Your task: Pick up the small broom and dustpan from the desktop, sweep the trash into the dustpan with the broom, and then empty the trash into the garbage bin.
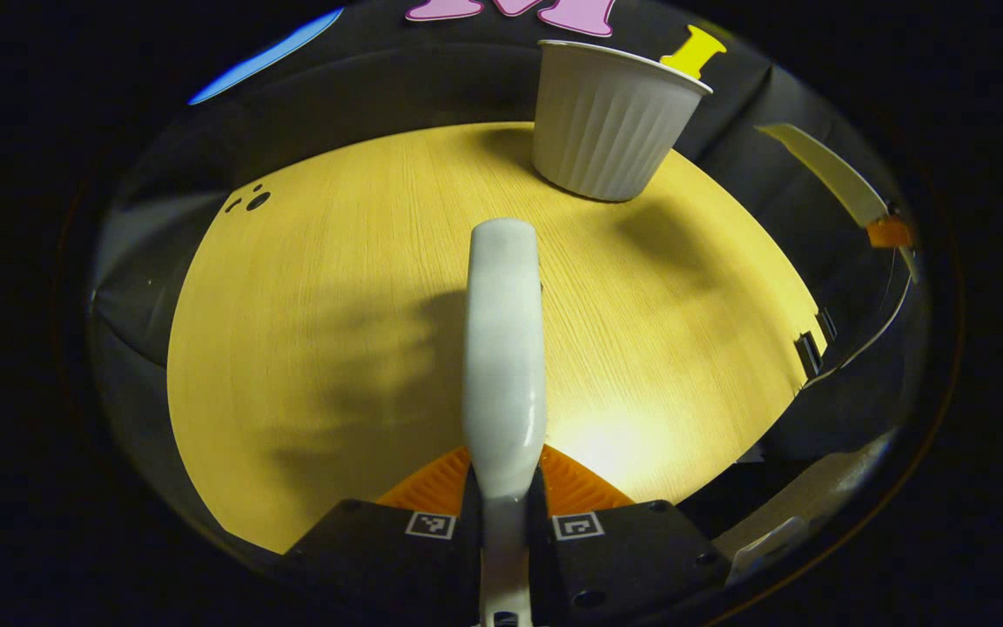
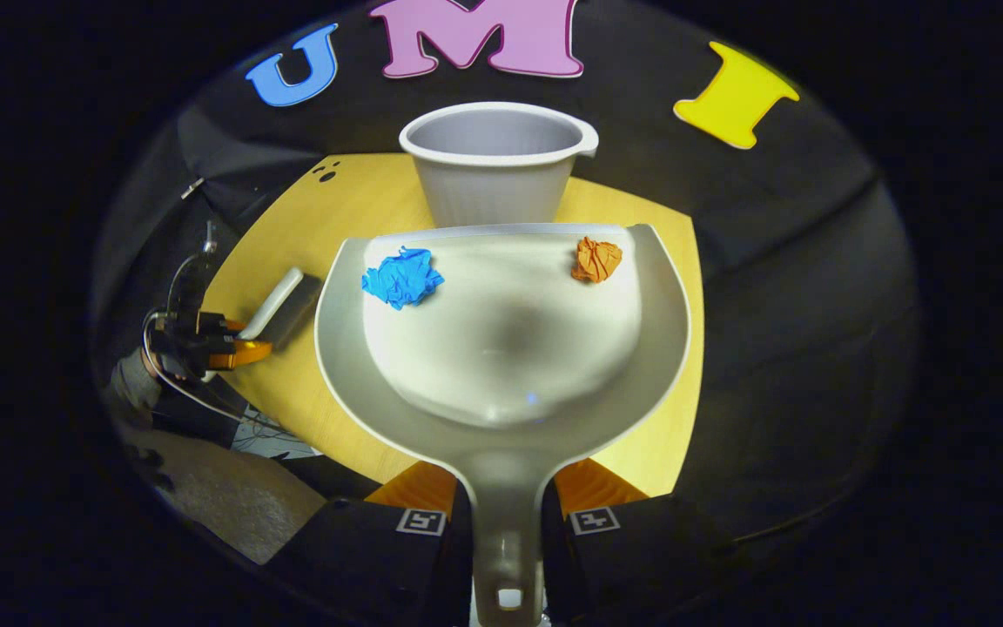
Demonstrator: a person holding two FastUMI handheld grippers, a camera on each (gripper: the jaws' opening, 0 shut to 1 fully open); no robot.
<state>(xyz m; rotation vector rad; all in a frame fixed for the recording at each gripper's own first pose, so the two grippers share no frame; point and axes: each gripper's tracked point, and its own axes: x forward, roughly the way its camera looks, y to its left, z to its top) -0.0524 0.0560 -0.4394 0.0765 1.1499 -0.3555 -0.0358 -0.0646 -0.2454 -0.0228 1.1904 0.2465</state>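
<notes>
- Left gripper point(image 1: 504, 514): fingers closed on the white handle of the small broom point(image 1: 504, 348), which extends forward above the wooden surface point(image 1: 310, 287).
- Right gripper point(image 2: 506, 514): fingers clamped on the handle of the dustpan point(image 2: 501, 348), held above the surface (pan mouth toward the bin).
- Trash: a blue paper ball point(image 2: 402, 277) and an orange paper ball point(image 2: 596, 259) lie in the pan near its front lip.
- Garbage bin point(image 2: 496, 165): white, ribbed, upright at the far edge of the surface, just beyond the dustpan.

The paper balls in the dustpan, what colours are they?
One blue, one orange, clearest in the right gripper view.
</notes>
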